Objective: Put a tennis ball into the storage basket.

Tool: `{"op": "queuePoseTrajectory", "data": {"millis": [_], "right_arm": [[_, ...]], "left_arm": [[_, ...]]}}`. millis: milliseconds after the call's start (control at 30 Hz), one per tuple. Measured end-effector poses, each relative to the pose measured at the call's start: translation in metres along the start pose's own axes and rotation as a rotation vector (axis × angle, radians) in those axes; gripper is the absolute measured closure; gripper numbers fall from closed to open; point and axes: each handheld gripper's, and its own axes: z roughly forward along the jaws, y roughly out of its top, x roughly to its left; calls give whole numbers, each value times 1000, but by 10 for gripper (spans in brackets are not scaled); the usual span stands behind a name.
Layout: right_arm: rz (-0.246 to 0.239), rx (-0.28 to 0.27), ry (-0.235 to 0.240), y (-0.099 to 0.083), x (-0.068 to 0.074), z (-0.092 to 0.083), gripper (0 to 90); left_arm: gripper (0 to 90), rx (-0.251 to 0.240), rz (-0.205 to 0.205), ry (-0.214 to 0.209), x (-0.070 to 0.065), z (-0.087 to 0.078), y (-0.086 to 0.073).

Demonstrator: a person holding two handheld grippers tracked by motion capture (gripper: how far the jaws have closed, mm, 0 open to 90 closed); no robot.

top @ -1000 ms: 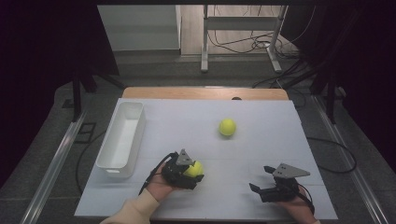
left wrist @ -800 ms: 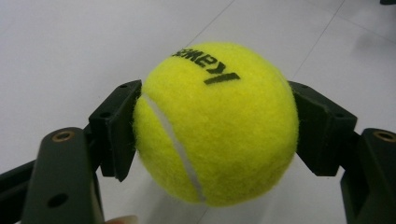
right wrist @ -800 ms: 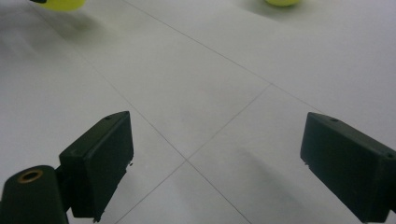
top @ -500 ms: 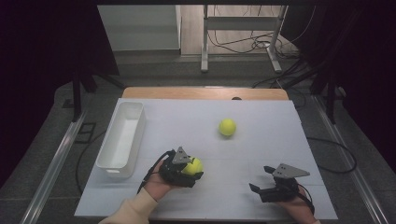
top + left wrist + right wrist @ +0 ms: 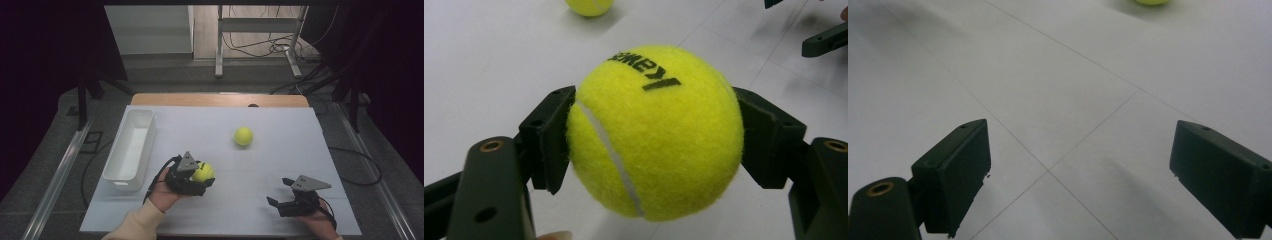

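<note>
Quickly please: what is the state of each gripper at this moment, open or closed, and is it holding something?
Left gripper: closed on a fuzzy yellow tennis ball with black lettering.
Right gripper: open, holding nothing, over the white table.

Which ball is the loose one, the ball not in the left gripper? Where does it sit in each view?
High view: loose ball mid-table, beyond the held ball.
Left gripper view: top edge, left of centre.
Right gripper view: top edge, right of centre.
Shared landmark: the white tabletop.

bin (image 5: 129, 150) left, free ball (image 5: 243, 136) mid-table (image 5: 280, 125)
</note>
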Motion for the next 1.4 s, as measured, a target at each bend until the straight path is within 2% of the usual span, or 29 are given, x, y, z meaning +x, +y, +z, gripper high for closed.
{"op": "queuePoseTrajectory", "data": {"millis": [533, 1400], "right_arm": [[-4, -1, 2, 0, 0, 1, 100], [-6, -1, 5, 0, 0, 1, 100]], "left_arm": [[260, -26, 0, 13, 5, -9, 10], [260, -58, -21, 37, 15, -17, 14]]}}
